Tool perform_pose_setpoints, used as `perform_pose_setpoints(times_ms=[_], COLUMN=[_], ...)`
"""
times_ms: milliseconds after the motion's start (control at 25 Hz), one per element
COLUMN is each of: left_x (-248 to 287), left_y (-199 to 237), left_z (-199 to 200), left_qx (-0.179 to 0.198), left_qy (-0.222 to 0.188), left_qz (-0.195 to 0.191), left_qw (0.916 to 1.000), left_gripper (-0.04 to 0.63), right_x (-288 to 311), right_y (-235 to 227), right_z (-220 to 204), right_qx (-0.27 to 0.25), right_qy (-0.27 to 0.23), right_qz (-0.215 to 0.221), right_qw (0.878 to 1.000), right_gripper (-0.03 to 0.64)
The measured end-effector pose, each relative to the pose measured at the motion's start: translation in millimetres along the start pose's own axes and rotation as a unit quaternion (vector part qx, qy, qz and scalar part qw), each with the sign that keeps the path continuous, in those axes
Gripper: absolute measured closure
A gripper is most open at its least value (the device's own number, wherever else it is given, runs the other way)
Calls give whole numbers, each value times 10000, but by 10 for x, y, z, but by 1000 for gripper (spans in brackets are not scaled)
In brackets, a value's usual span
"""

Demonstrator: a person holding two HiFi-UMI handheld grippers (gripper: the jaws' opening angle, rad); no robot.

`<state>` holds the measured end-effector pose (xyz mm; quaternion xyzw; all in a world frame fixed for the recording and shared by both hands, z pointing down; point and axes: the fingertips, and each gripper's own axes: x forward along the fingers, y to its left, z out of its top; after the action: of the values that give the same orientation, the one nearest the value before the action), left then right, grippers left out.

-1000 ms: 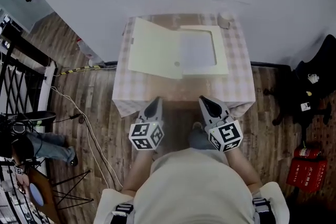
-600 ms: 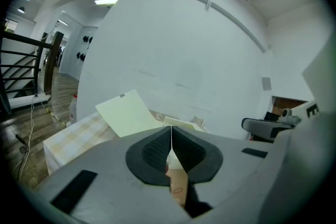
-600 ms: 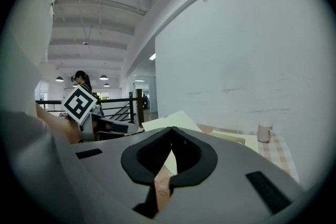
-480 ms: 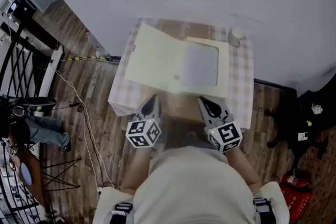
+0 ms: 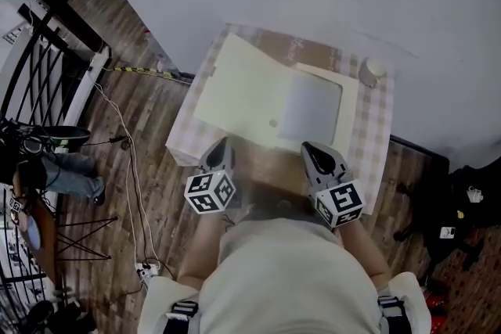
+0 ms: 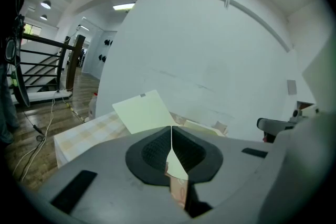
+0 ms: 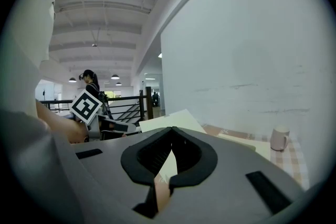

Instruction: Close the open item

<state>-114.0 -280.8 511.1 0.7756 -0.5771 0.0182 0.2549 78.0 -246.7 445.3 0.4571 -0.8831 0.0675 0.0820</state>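
Flat cream box [image 5: 313, 109], lid [image 5: 243, 94] tilted open leftward, mid-bench [image 5: 369, 152]: probably light, thin, bendable card, best taken at the lid's free left edge; left hand-held gripper [image 5: 218, 155] and right hand-held gripper [image 5: 316, 157] pressed together, empty.

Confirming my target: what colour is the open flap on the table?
Pale cream-yellow, plain; the flap shows clearest in the head view.

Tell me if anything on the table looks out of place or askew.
Only the pale flat box: its lid is swung open to the left, leaving the inside exposed. The cup stands upright at the table's far corner; nothing looks spilled or damaged.
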Motion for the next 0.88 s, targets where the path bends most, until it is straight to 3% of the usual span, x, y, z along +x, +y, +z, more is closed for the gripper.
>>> perform_pose_setpoints(times_ms=[320,600,720,880], left_x=[74,250,299,323], left_y=[645,966,1061,1206], left_z=[227,311,321,340], left_qx=[-178,-349,-439,-467], left_qy=[-81,-65,-44,-74], left_qz=[460,457,451,581], left_qw=[9988,9983,9980,9972], left_gripper=[591,588,518,492], right_x=[365,646,715,790], right_y=[43,80,112,162], right_z=[54,108,98,76], right_qx=[-71,-178,-156,-160], right_qy=[82,148,191,262], right_qz=[76,88,66,29], right_qw=[9999,9997,9997,9995], right_gripper=[617,617,617,617])
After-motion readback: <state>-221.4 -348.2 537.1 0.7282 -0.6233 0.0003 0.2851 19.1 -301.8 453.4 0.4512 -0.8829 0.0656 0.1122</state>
